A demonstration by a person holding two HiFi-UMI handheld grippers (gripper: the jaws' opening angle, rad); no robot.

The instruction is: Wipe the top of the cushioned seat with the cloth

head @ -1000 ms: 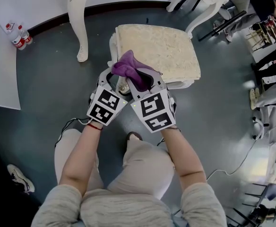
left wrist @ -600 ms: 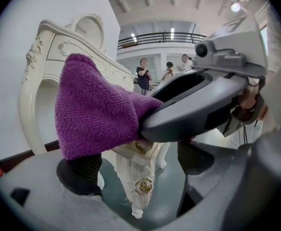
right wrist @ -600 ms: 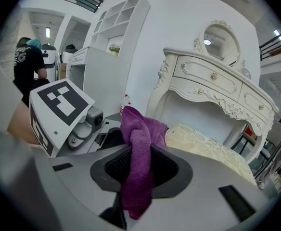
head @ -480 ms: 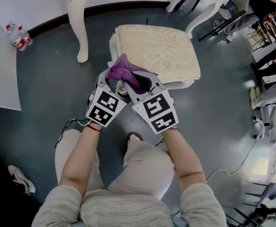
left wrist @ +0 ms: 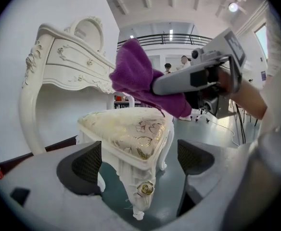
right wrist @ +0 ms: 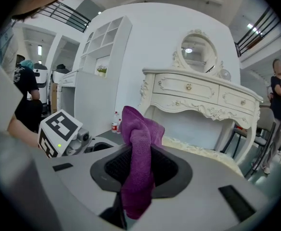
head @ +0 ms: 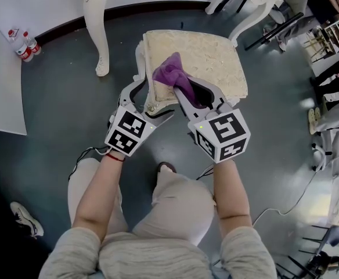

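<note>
We see the right gripper [head: 191, 90] with its jaws clenched on a purple cloth [head: 172, 73]. In the right gripper view the cloth [right wrist: 139, 143] is pinched between the dark pads, bunched up above them with a tail hanging below. The cloth is held over the near part of the cushioned seat [head: 207, 51], a cream stool with a pale gold floral pattern. From the left gripper view the cloth [left wrist: 135, 76] sits above the seat [left wrist: 126, 129], but we cannot tell whether its hanging end brushes the fabric. The left gripper [head: 152, 100] is released. Its jaws stand apart on either side of the stool's near corner and carved leg, and the pads touch neither. Each gripper carries a cube with black-and-white square markers. These are patterns only, with no letters, and a small green light glows on the right one. Behind the stool stands a white carved dressing table [head: 97, 28] with a round mirror. Two small bottles [head: 23, 44] with red labels stand on the grey floor [head: 59, 109] by the wall, and their print is too small for us to read.
</note>
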